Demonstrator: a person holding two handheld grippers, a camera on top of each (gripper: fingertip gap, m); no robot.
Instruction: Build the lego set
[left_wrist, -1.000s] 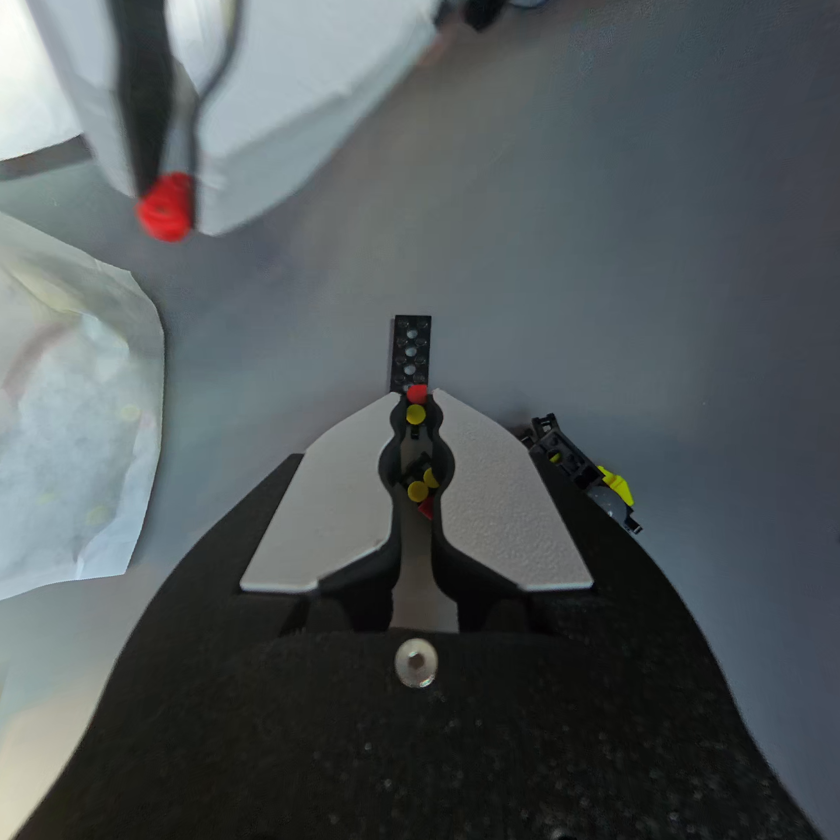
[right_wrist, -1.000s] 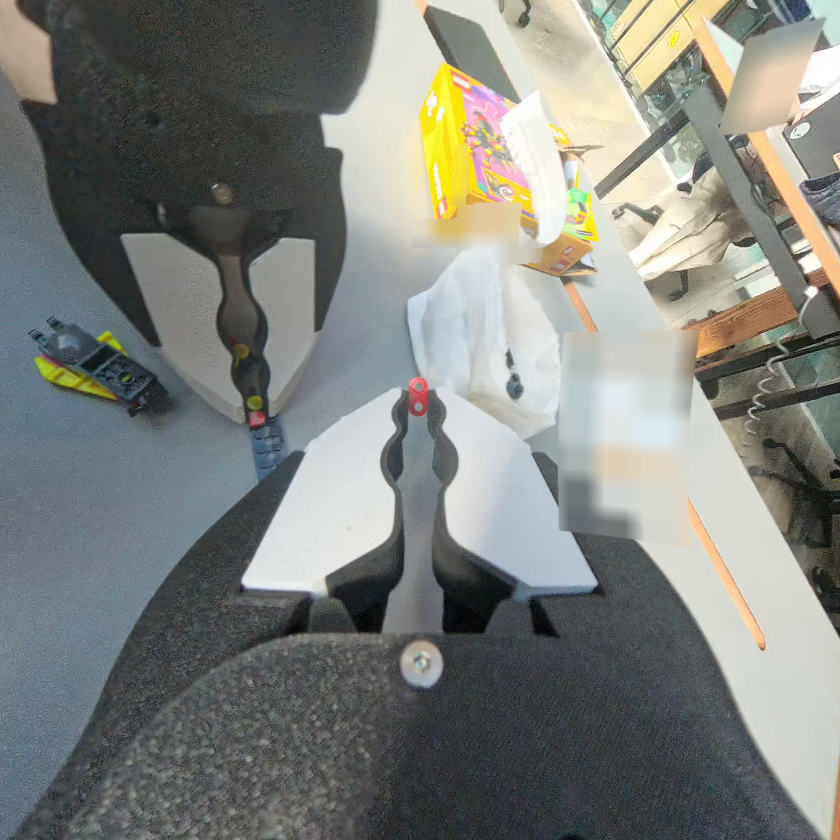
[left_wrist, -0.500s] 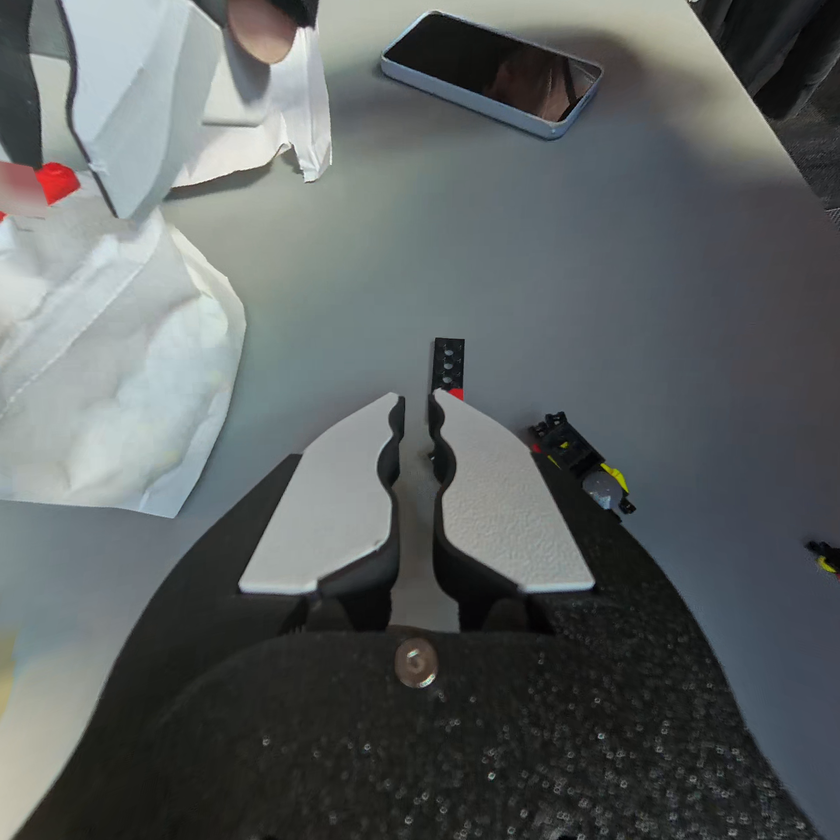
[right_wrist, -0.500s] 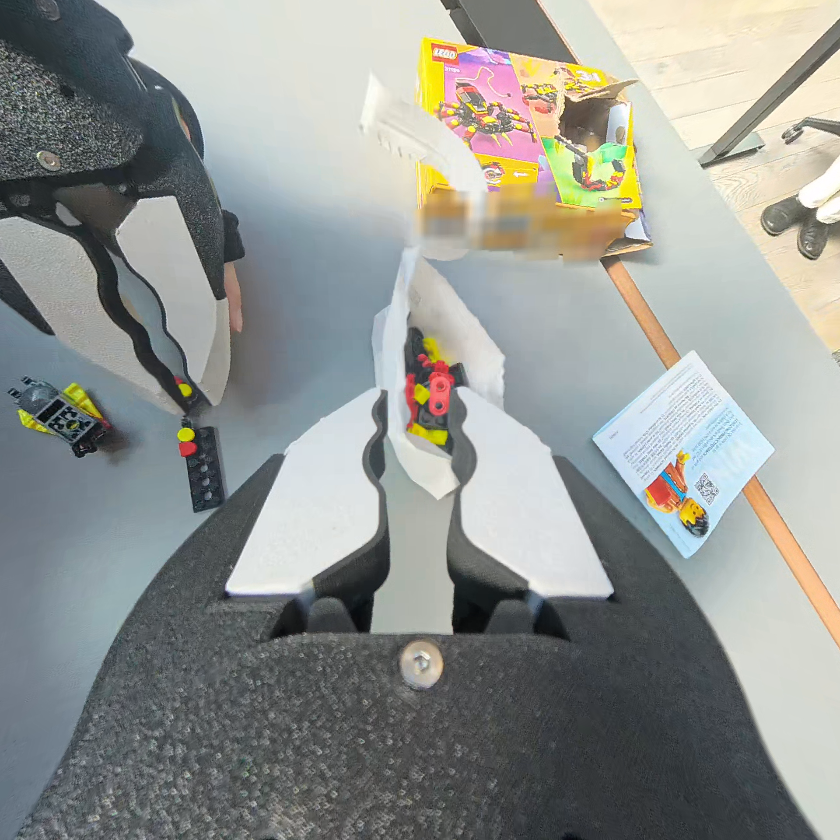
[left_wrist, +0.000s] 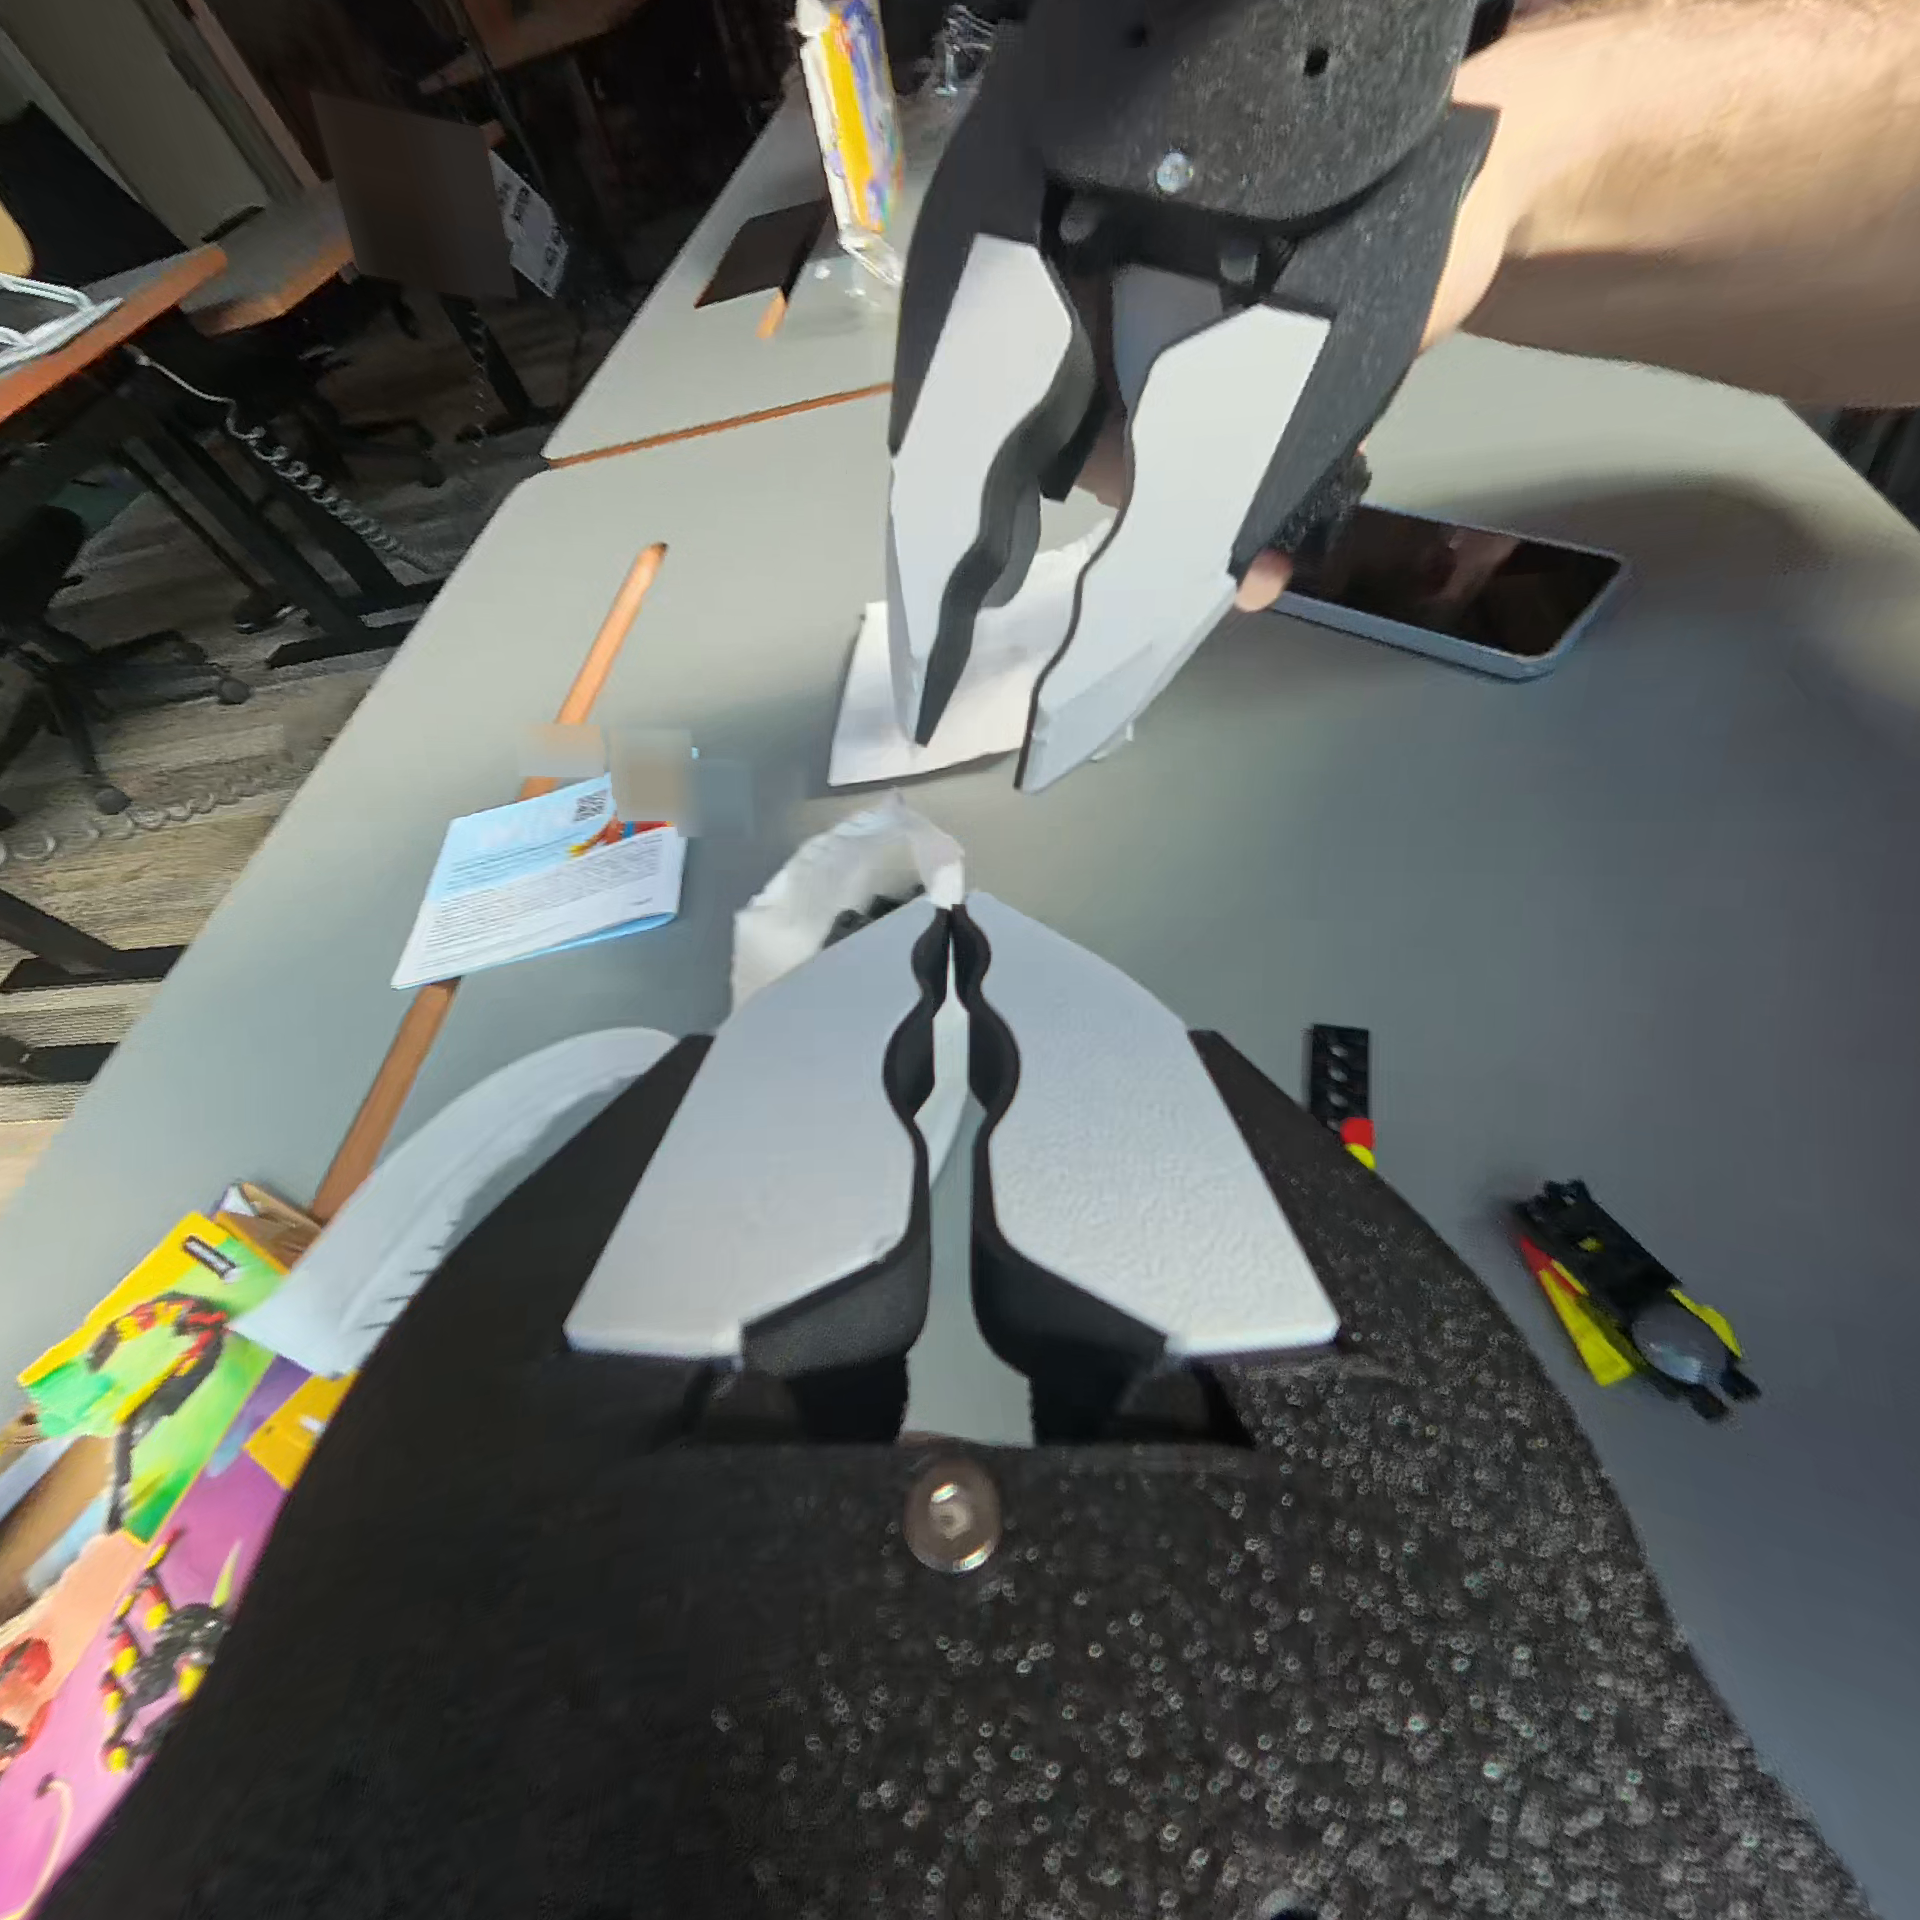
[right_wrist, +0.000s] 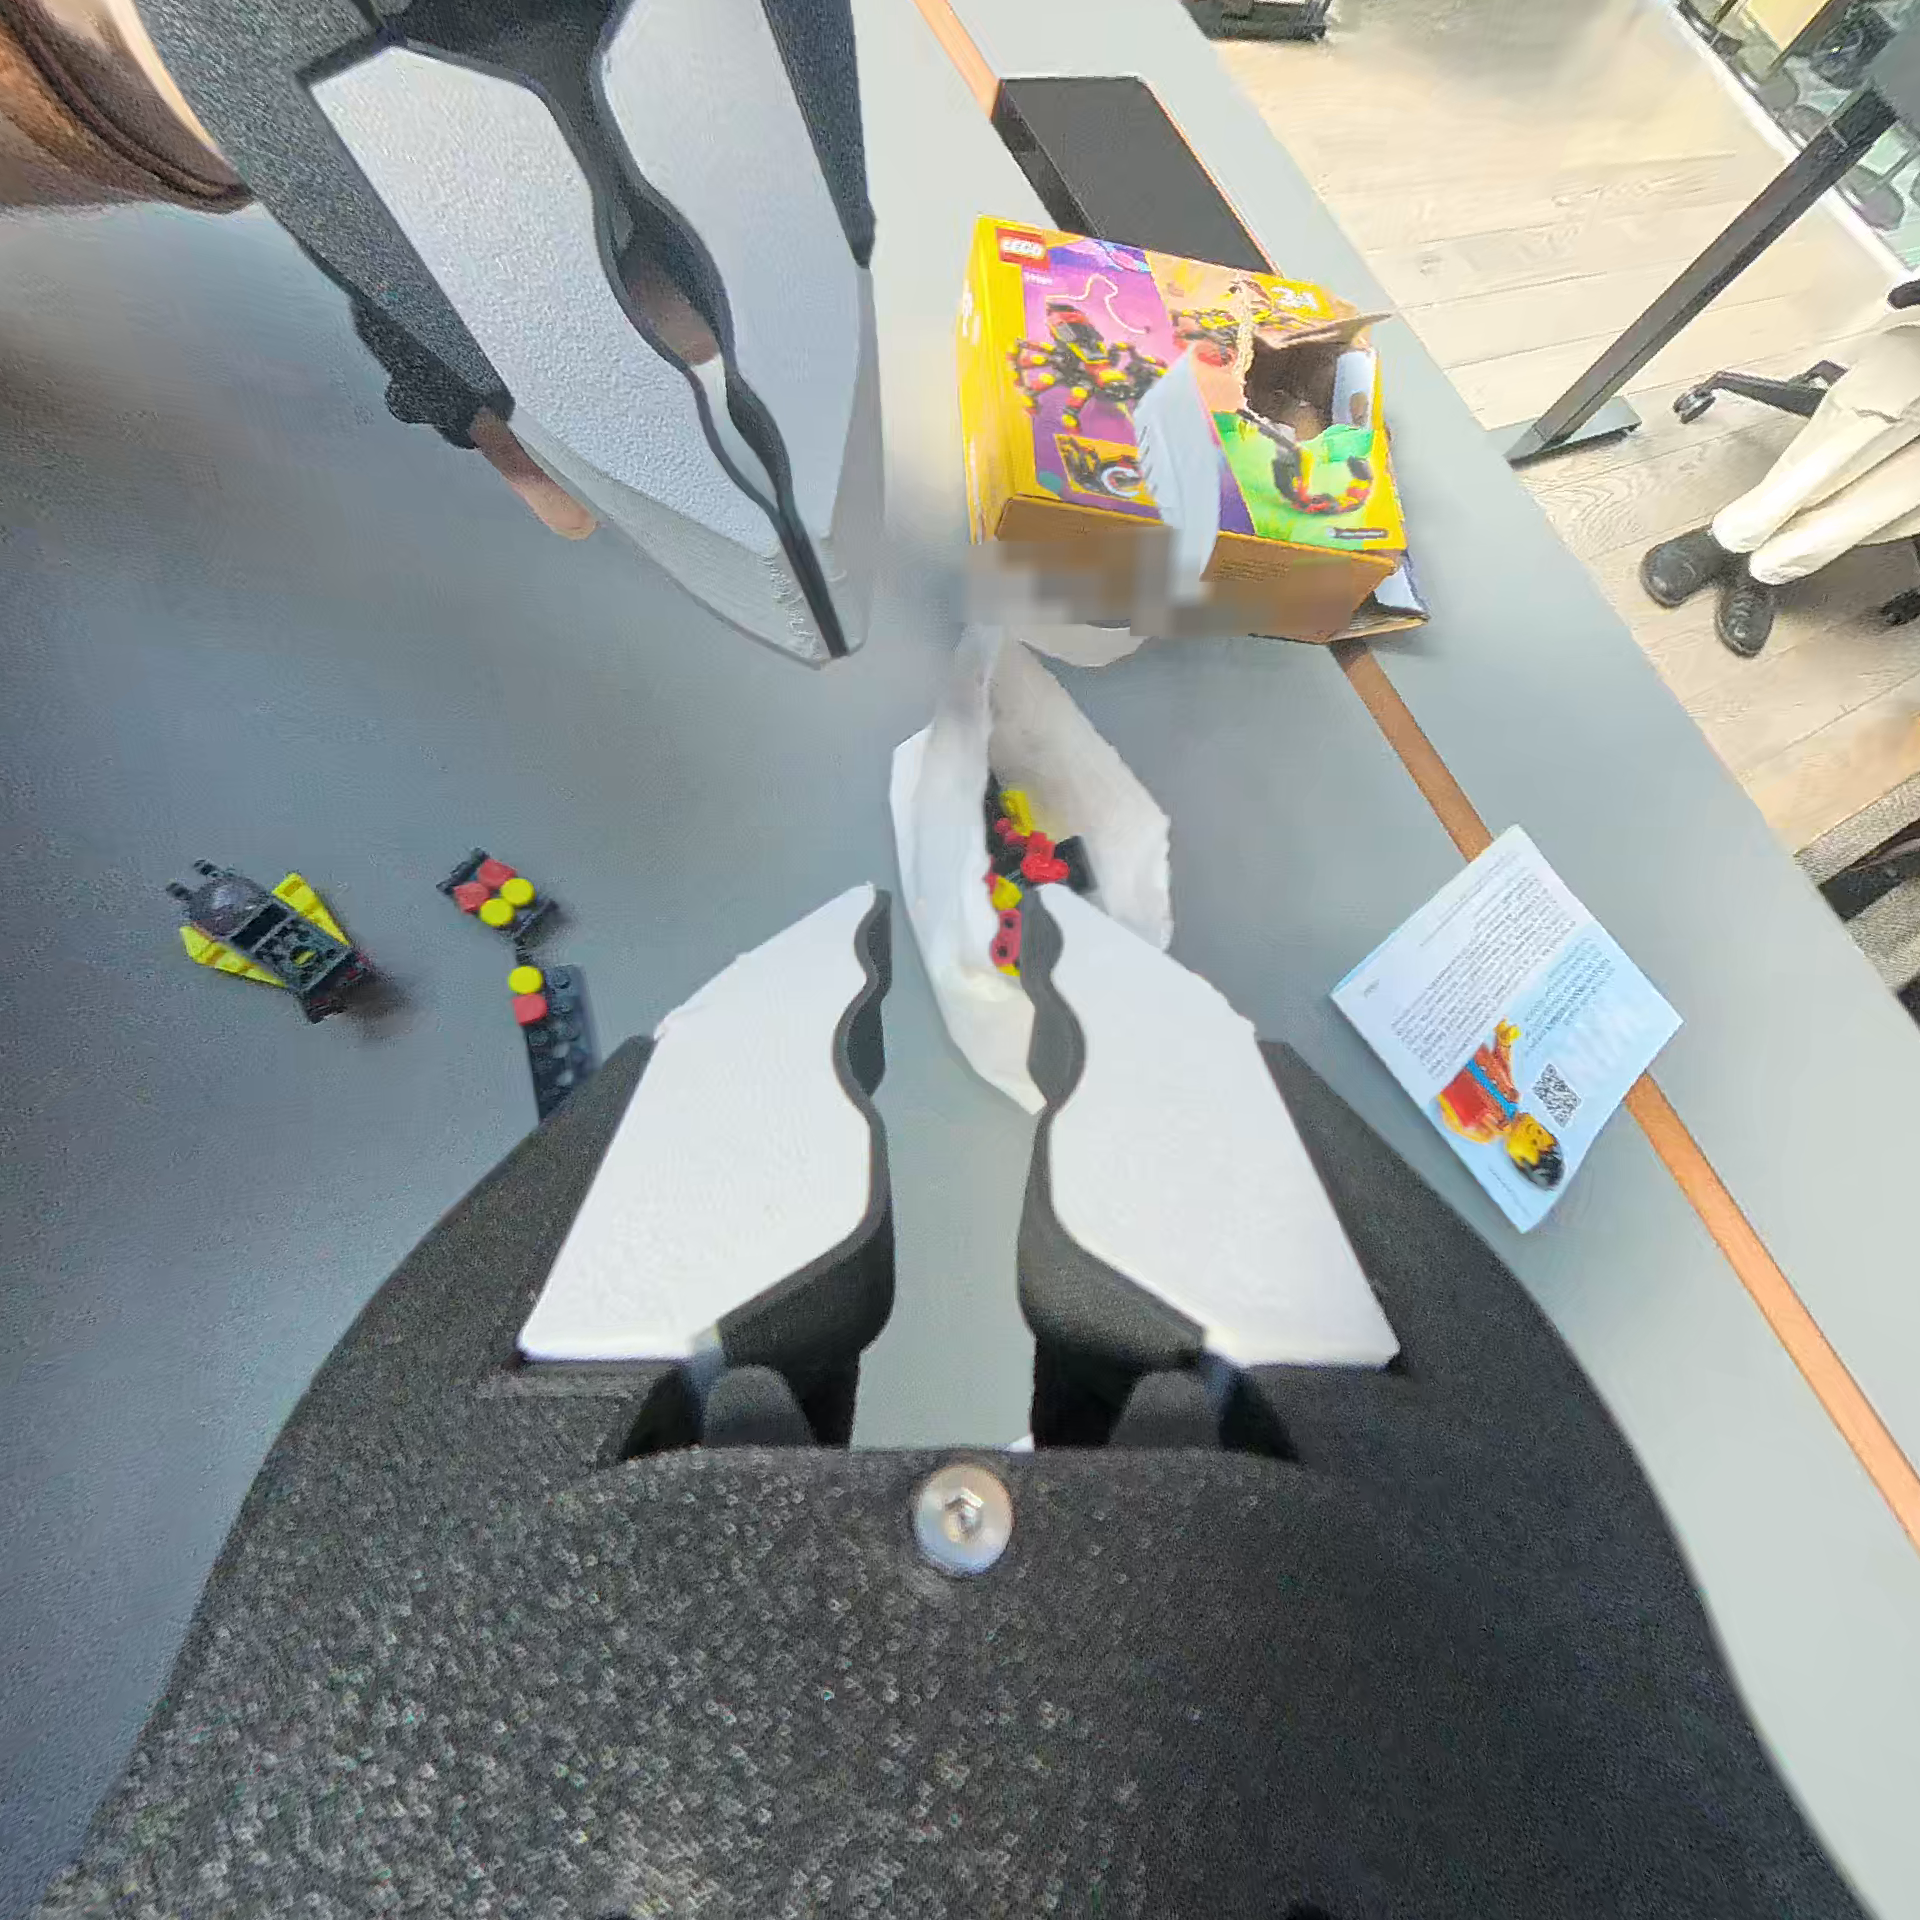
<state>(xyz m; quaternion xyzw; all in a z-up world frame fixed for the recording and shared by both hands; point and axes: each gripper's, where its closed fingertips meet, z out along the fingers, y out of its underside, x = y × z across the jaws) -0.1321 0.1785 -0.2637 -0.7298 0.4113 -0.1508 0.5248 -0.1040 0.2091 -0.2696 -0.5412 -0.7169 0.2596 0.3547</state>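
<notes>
Going left to right in the right wrist view: a small black and yellow build (right_wrist: 268, 935) is parked out on the open grey bench (right_wrist: 260, 644), with a little black piece topped with red and yellow studs (right_wrist: 499, 896) just beside it, then a black studded plate (right_wrist: 556, 1023) near the right claw (right_wrist: 956, 914). Plenty of bare bench is left around these. The left claw (left_wrist: 954, 914) is seen clenched, nothing pinched in it. The right claw is spread, empty, right over a white paper bag (right_wrist: 1101, 800) of loose bricks. The yellow box (right_wrist: 1174, 416) and a leaflet (right_wrist: 1507, 1029) are sat by the bench's right edge.
</notes>
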